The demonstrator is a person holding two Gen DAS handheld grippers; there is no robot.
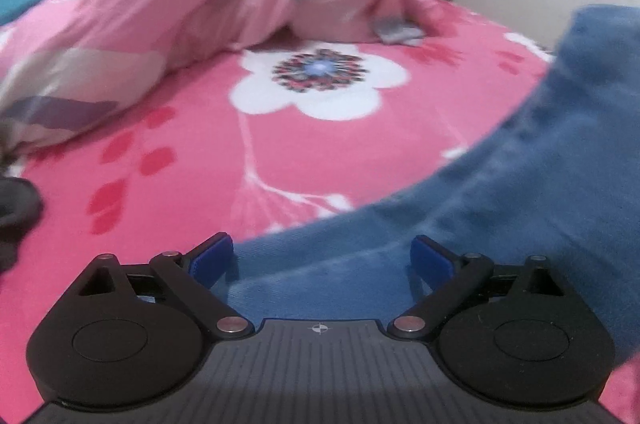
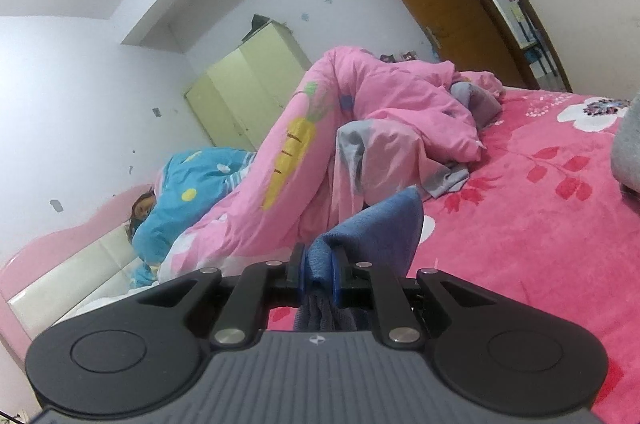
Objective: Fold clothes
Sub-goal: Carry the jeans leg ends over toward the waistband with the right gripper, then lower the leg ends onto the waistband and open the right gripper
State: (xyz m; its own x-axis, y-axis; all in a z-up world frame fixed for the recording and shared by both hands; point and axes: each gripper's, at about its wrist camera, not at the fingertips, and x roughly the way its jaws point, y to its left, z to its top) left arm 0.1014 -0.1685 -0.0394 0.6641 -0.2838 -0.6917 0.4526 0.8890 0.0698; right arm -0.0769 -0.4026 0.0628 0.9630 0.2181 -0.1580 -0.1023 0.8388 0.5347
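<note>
**Blue cloth held over the bed**

The right gripper (image 2: 319,274) is clamped on a bunched fold of the blue cloth (image 2: 376,232), which rises past its fingers and also hangs below them, above the pink flowered bed (image 2: 540,224). In the left wrist view the left gripper (image 1: 322,258) stands wide apart, its pads (image 1: 212,256) pressing on nothing; the cloth (image 1: 520,192) sweeps in from the right and passes between and beneath them. A heaped pink quilt (image 2: 380,112) lies beyond, a blue quilt (image 2: 188,192) farther back.
</note>
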